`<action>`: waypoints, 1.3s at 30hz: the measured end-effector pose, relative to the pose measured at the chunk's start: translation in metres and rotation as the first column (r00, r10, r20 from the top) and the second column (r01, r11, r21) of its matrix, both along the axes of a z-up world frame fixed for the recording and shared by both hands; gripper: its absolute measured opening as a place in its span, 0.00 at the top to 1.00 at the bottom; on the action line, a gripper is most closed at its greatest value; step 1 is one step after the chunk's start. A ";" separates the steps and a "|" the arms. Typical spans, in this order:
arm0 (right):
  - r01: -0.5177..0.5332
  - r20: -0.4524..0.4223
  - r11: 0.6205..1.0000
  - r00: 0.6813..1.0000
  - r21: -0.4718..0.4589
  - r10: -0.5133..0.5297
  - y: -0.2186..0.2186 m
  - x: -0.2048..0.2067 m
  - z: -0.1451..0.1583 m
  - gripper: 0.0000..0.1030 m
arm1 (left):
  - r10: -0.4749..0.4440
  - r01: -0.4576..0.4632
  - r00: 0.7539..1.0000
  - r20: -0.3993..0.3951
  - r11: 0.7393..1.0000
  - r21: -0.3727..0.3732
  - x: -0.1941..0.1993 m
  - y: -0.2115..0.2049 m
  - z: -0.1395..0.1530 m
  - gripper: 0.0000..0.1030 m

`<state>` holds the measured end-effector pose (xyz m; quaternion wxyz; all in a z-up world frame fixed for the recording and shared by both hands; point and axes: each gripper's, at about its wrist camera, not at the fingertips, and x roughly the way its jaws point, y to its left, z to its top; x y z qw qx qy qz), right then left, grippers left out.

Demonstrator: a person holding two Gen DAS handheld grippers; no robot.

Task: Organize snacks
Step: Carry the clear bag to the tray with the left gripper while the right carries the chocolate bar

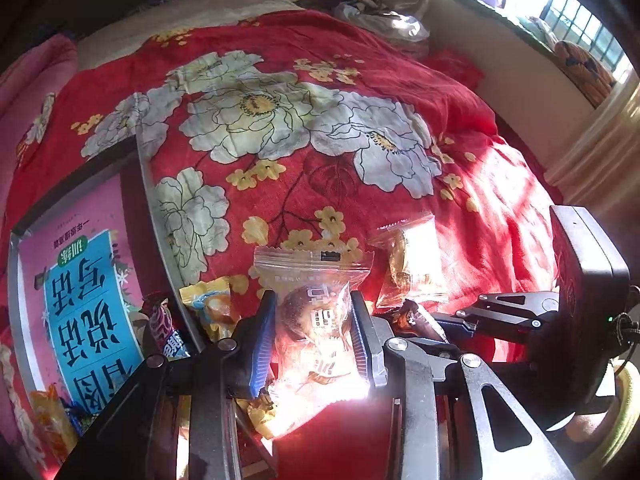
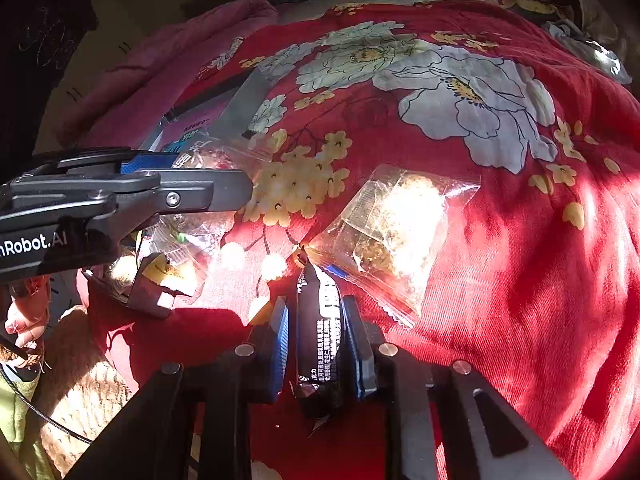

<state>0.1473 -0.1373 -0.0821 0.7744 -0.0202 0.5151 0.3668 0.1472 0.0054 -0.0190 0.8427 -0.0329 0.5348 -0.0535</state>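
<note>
My left gripper (image 1: 314,320) is shut on a clear packet with a round brown pastry (image 1: 310,312), held just above the red flowered bedspread (image 1: 280,128). It shows from the side in the right wrist view (image 2: 224,188). My right gripper (image 2: 316,332) is shut on a dark brown snack bar (image 2: 320,340); the gripper and bar also show in the left wrist view (image 1: 416,316). A second clear packet with a golden pastry (image 2: 396,232) lies loose on the bedspread between the grippers, also in the left wrist view (image 1: 412,264).
An open pink box (image 1: 84,300) with a blue label lies at the left, with several wrapped snacks inside, among them a yellow candy (image 1: 212,304) and a purple wrapper (image 1: 164,324). A pink blanket (image 2: 160,68) lies beyond it. A window (image 1: 576,20) is at the far right.
</note>
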 end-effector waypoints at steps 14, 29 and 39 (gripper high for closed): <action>0.000 0.033 0.994 0.999 0.110 -0.004 -0.001 -0.008 0.025 0.83 | 0.118 -0.112 0.988 0.097 0.992 -0.064 -0.047 0.055 0.032 0.65; -0.041 0.070 0.992 0.996 -0.123 0.050 0.020 -0.031 0.004 0.78 | 0.190 -0.171 0.970 0.154 0.977 -0.130 -0.090 0.096 0.047 0.65; -0.053 0.048 0.995 0.998 0.083 0.049 0.022 -0.035 0.034 0.82 | 0.264 -0.233 0.944 0.196 0.958 -0.170 -0.113 0.129 0.057 0.65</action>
